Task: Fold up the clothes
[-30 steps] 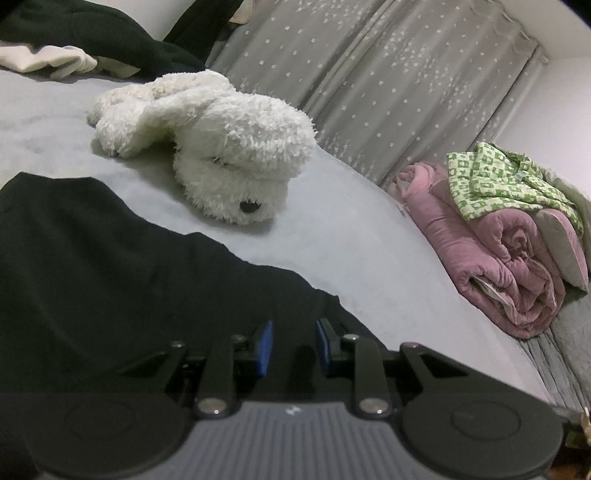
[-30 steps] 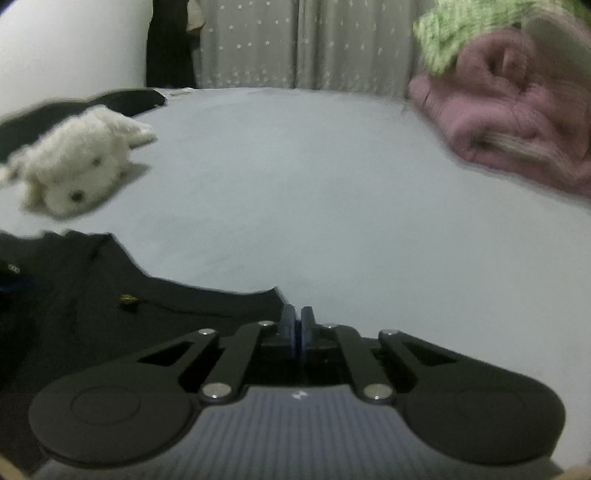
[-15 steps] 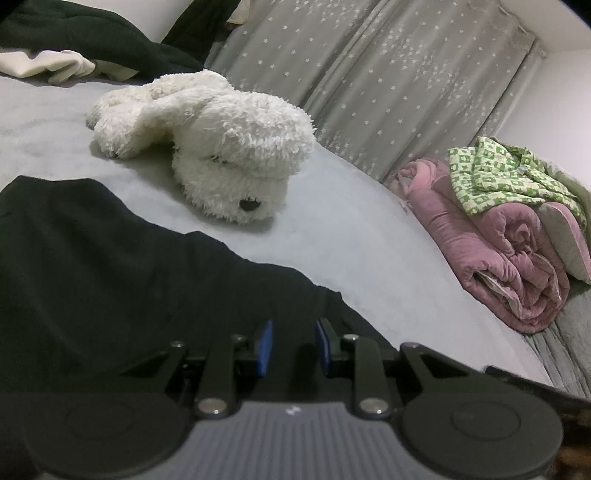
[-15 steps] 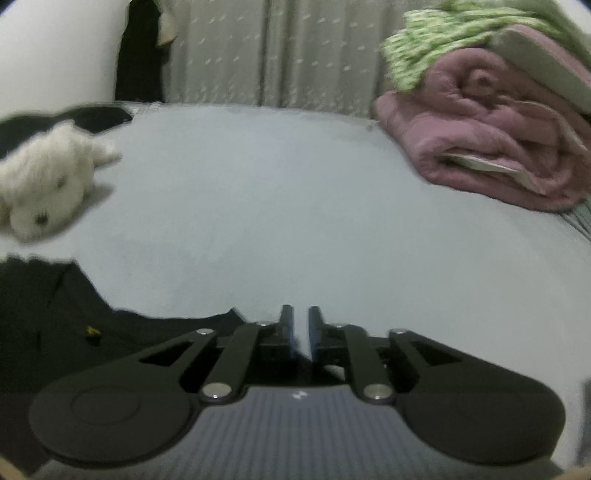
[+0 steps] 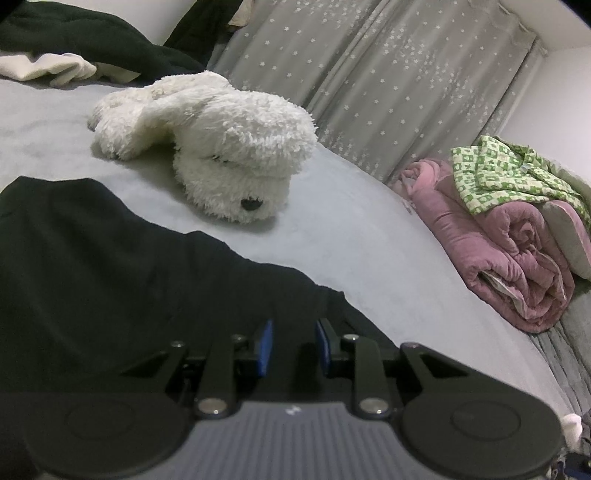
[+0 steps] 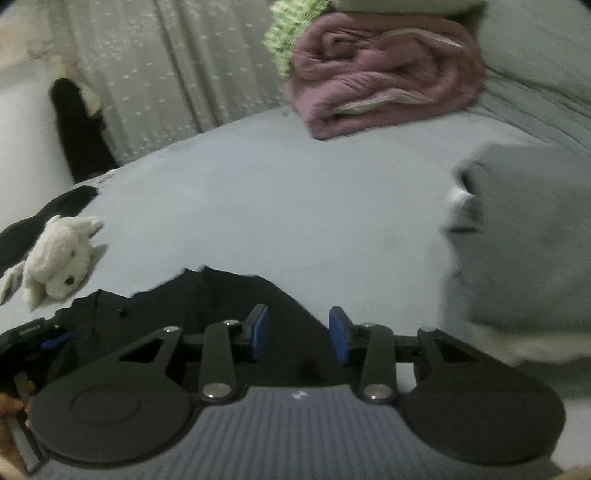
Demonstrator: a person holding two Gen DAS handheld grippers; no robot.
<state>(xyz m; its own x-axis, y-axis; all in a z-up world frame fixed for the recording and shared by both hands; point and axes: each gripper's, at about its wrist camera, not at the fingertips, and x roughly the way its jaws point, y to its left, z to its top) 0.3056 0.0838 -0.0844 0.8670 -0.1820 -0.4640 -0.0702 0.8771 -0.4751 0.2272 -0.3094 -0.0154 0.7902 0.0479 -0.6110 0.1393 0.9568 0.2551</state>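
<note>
A black garment [image 5: 110, 273] lies spread on the grey bed [image 5: 332, 236]. My left gripper [image 5: 293, 345] hovers over its near edge with its blue pads a small gap apart and nothing between them. In the right wrist view the same black garment [image 6: 221, 295] lies below my right gripper [image 6: 300, 338], which is open and empty above its right edge. A grey folded garment [image 6: 517, 236] lies to the right of it. The left gripper shows at that view's left edge [image 6: 33, 332].
A white plush dog [image 5: 221, 147] lies on the bed beyond the black garment. A rolled pink quilt [image 5: 509, 243] with a green patterned cloth [image 5: 498, 173] on it sits at the right. Dark clothes [image 5: 74, 33] are piled at the back left. Grey curtains [image 5: 388, 74] hang behind.
My right gripper has opened from shut and swung right and back, which brings the grey folded garment into view. The left gripper has stayed nearly still.
</note>
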